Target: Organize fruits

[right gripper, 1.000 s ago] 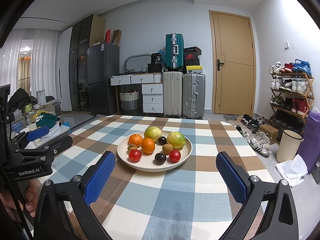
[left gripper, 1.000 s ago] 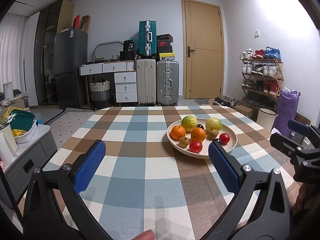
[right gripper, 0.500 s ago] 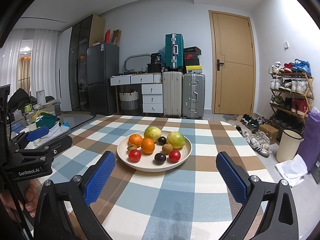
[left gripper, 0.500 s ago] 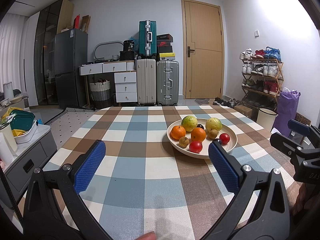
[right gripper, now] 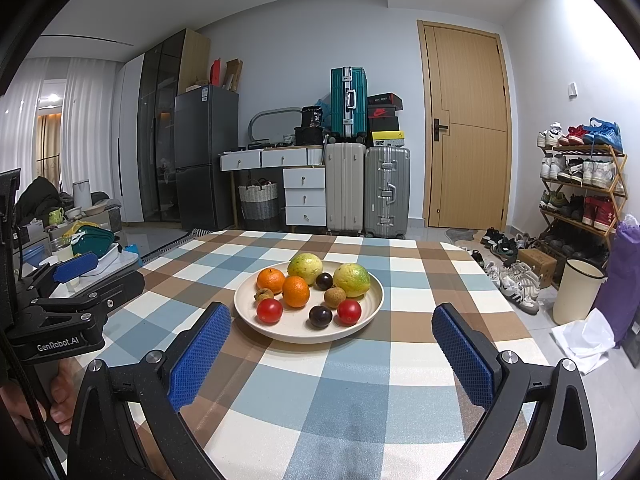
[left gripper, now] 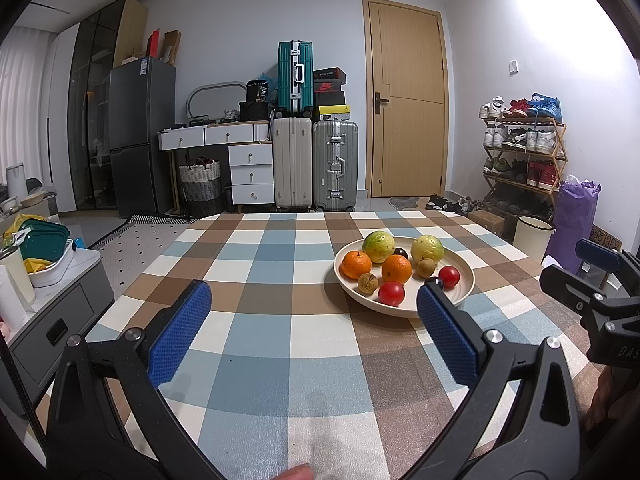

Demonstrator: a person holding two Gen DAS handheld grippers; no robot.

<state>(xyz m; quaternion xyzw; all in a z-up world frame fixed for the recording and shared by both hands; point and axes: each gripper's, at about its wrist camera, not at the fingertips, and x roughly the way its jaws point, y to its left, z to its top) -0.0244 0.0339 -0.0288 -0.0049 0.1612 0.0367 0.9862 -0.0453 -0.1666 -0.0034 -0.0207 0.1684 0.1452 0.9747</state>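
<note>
Both wrist cameras sit low over the near edge of the checked table (left gripper: 280, 336), facing 12 o'clock toward the door (right gripper: 466, 128). Both share the fruit plate (left gripper: 404, 312) — at 1 o'clock from the left camera, 12 o'clock and nearer from the right.

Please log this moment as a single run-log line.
stage: start | left claw: open, empty, over table | right claw: open, empty, facing plate | fruits: all on plate
</note>
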